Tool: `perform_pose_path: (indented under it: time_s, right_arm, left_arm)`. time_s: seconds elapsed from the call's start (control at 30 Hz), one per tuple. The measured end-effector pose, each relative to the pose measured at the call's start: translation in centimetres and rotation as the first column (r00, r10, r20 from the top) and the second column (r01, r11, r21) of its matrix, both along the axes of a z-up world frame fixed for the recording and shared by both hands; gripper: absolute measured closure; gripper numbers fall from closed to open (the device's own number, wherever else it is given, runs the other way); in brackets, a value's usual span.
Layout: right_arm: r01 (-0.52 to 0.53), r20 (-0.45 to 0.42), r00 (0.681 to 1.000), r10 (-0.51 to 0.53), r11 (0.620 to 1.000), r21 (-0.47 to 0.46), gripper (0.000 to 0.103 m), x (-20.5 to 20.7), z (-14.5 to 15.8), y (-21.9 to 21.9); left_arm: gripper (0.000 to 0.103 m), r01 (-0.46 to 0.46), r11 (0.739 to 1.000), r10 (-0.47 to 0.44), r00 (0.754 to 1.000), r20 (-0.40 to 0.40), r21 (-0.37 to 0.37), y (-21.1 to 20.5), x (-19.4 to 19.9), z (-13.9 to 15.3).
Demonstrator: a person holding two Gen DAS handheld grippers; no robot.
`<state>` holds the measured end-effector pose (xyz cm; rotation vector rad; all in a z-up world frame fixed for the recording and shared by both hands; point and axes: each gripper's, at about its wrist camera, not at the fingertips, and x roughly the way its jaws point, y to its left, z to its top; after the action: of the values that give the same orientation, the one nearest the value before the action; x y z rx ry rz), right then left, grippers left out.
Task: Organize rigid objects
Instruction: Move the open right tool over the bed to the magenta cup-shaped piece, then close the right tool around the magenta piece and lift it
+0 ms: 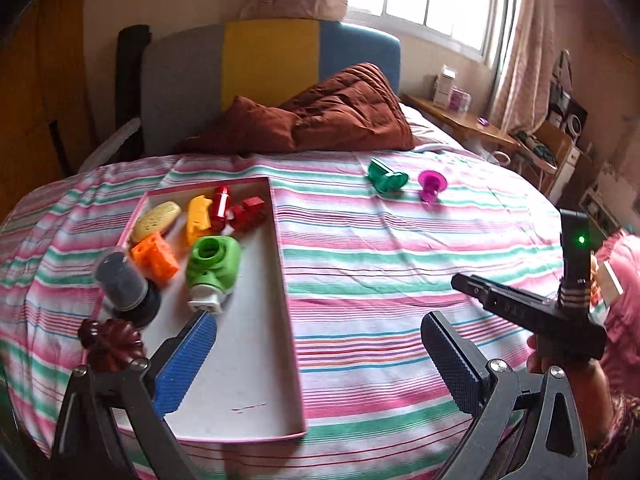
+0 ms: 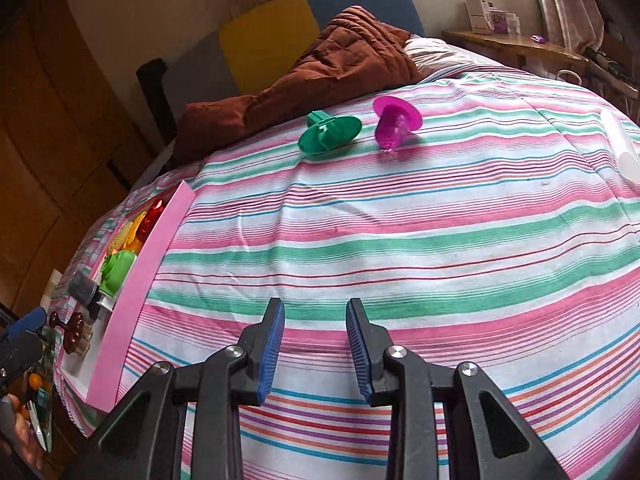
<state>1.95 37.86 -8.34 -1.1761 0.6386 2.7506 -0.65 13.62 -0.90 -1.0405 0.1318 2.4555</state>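
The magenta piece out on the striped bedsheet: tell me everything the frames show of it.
The magenta piece is translucent pink-purple, glossy plastic by the look: a round flat flange with a narrower ribbed stem. It lies tipped over on the striped bedsheet, outside the pink tray, the stem end resting on the cloth and the flange tilted up. Beside it, close but apart, lies the green piece. Nothing but the sheet touches it. Neither gripper is near it.
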Motion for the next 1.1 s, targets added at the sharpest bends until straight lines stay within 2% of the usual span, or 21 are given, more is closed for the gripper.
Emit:
perform_pose_path:
  time_s: [0.17, 0.23, 0.47, 0.63, 0.83, 0.9, 1.1]
  right_arm:
    - [0.043, -0.009, 0.999, -0.043, 0.999, 0.025, 0.071, -0.9, 0.8, 2.5]
    - [0.059, -0.024, 0.998, -0.058, 0.997, 0.048, 0.068, -2.0, 1.6, 3.6]
    - [0.094, -0.079, 0.993, -0.083, 0.986, 0.138, 0.066, -8.4, 5.4, 7.8]
    - [0.088, -0.006, 0.996, -0.09, 0.96, 0.268, 0.066, -14.3, 5.7, 9.4]
    - [0.026, 0.065, 0.997, -0.041, 0.977, 0.213, 0.066, -17.7, 4.2, 11.2]
    - [0.078, 0.072, 0.993, -0.093, 0.978, 0.192, 0.066, -17.7, 3.9, 12.7]
    - [0.26, 0.113, 0.959, -0.261, 0.965, 0.027, 0.066, -15.7, 1.7, 18.9]
  left_arm:
    - [0.0, 0.047, 0.999, -0.047, 0.999, 0.009, -0.019, 1.9, 0.5, -0.6]
    - [0.0, 0.06, 0.998, -0.06, 0.998, 0.008, -0.02, 2.3, 0.8, -0.8]
    - [0.0, 0.06, 0.998, -0.06, 0.998, 0.015, 0.02, 2.3, 0.7, -0.6]
    - [0.0, 0.012, 1.0, -0.012, 1.0, 0.009, 0.014, 1.3, -0.2, -0.3]
    - [0.0, -0.016, 1.0, 0.016, 1.0, 0.017, 0.006, 0.7, -1.1, -0.2]
    - [0.0, -0.016, 1.0, 0.016, 1.0, 0.019, 0.007, 0.8, -1.3, -0.3]
    - [0.0, 0.001, 1.0, -0.001, 0.999, 0.033, 0.001, 1.5, -1.5, -0.8]
